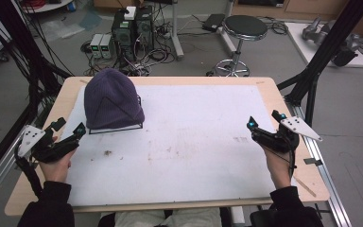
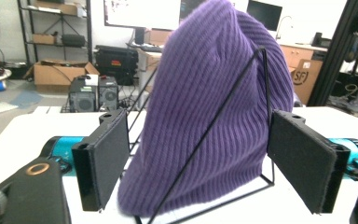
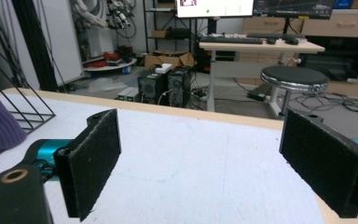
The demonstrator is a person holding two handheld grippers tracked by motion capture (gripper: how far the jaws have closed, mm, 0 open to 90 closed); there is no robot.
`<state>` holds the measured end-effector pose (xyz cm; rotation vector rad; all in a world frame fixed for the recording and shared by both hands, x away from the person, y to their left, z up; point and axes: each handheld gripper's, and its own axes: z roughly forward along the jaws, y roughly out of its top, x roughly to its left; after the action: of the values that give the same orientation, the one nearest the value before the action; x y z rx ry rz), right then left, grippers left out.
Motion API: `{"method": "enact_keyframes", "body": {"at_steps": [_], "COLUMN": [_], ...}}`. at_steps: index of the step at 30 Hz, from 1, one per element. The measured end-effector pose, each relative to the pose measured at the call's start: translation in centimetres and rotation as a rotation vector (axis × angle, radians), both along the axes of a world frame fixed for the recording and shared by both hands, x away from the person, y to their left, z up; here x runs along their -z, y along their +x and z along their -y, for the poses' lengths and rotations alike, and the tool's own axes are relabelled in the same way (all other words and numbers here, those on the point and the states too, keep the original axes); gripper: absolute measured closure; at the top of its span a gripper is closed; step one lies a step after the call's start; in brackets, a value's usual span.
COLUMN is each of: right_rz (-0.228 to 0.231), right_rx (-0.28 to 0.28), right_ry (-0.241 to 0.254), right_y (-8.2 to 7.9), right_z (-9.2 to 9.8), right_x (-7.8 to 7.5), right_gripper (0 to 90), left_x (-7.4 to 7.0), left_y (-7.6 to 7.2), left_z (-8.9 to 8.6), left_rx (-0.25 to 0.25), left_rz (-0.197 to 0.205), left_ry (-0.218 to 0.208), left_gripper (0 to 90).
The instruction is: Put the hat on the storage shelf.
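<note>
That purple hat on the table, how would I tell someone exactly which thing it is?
Start at the white-covered table and look to its far left part. There a thin black wire rack stands, and the purple knitted hat is draped over it. It is the only soft, ribbed, coloured thing there, just ahead of the left gripper.

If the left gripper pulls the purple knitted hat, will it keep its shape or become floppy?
The purple hat is ribbed knit draped over a thin black wire stand, so it probably goes limp once lifted off. It looks light and grippy for the padded jaws, not slippery. The stand seems light too, so a sideways pull may drag or tip it with the hat.
</note>
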<state>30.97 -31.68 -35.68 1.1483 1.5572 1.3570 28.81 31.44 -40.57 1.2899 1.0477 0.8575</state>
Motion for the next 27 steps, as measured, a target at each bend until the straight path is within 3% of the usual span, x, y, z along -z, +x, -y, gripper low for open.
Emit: {"method": "enact_keyframes", "body": {"at_steps": [4,16,21,27], "right_rz": [-0.003,-0.015,-0.023,-0.025], "right_rx": [0.015,0.020,0.026,0.057], "right_ry": [0.000,0.025,0.028,-0.013], "right_y": [-0.1,-0.3,-0.3,-0.5], "right_z": [-0.3,-1.1,-1.2,-1.6], "right_x": [1.0,3.0,3.7,5.5], "right_gripper": [11.7,11.7,11.7,11.7], "left_x": [0.6,2.0,2.5,3.1], "left_y": [-0.2,-0.8,-1.0,-1.5], "left_z": [0.0,0.5,0.5,0.7], "left_rx": [0.008,0.013,0.002,0.008], "left_rz": [-0.007,-0.024,-0.013,-0.013], "left_ry": [-0.015,0.025,0.038,0.033], "left_gripper": [20.9,20.5,18.2,18.2]}}
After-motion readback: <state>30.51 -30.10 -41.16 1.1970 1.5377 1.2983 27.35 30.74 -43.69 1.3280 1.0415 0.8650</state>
